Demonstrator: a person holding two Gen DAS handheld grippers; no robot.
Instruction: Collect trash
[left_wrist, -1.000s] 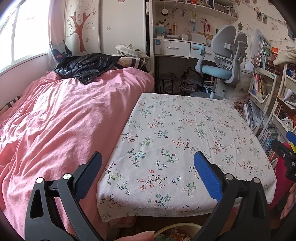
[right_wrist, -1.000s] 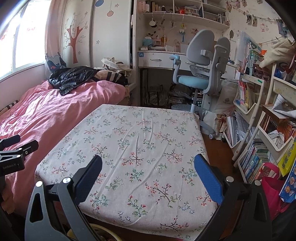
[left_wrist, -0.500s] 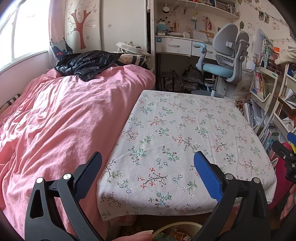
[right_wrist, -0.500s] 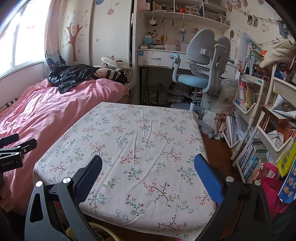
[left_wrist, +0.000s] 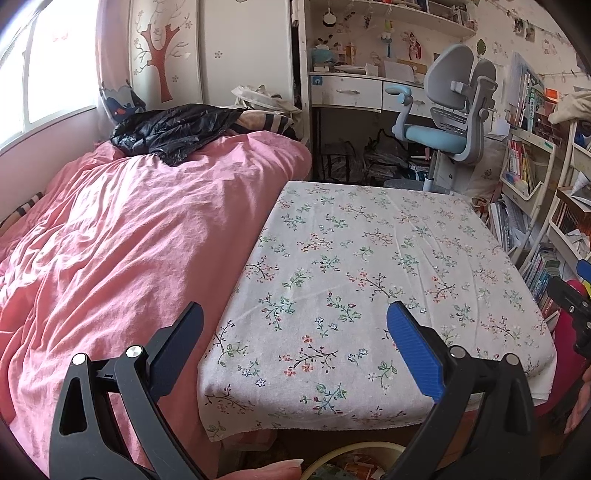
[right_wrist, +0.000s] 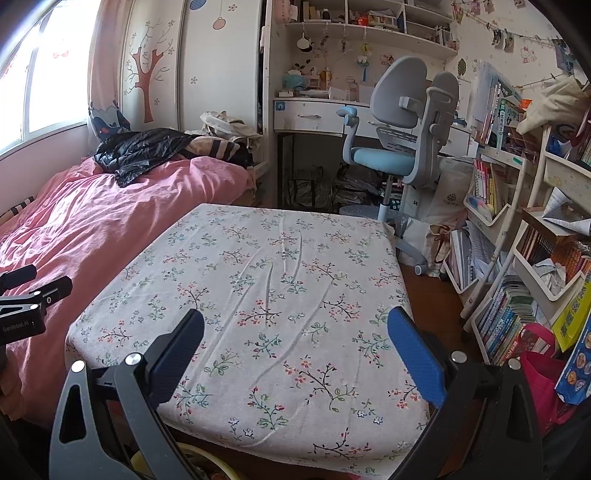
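The left tool (left_wrist: 295, 332) and the right tool (right_wrist: 295, 332) both hover with their fingers spread wide and nothing between them, over the near edge of the surface (left_wrist: 369, 258) draped in a floral cloth. No trash shows on the cloth; the pale rim of a bin (left_wrist: 351, 452) with colourful scraps inside peeks out just below the near edge. A pink bed (left_wrist: 129, 240) lies just beside the surface.

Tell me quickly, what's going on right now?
Left gripper open, empty. Right gripper open, empty. Both over floral tablecloth; no trash visible on it. Yellow-rimmed bin just below the table edge. Nothing in the way.
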